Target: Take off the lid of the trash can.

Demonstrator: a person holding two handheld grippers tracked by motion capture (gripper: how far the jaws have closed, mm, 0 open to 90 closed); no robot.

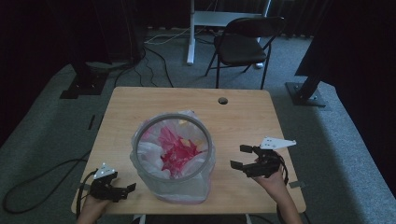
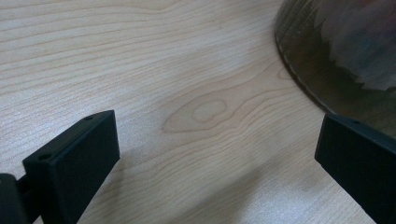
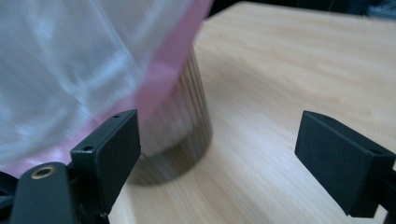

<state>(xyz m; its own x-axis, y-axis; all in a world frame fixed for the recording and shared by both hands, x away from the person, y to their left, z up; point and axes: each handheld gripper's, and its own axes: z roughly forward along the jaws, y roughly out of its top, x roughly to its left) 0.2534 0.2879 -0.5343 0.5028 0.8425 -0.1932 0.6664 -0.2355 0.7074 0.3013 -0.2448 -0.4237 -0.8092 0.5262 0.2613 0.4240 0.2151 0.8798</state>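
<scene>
While both tools stand released, the bin [image 1: 173,154] with its bag [image 1: 180,189] occupies the table's [image 1: 243,112] near centre. Left gripper [image 1: 125,190] near-left; right gripper [image 1: 239,157] right, apart from the bin. Bare wood lies far and right.

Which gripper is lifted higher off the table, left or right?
The right gripper, held raised beside the bin; the left gripper sits low near the table.

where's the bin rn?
High view: the bin stands near the table's front edge, left of centre, between the left gripper and right gripper; neither touches it.
</scene>
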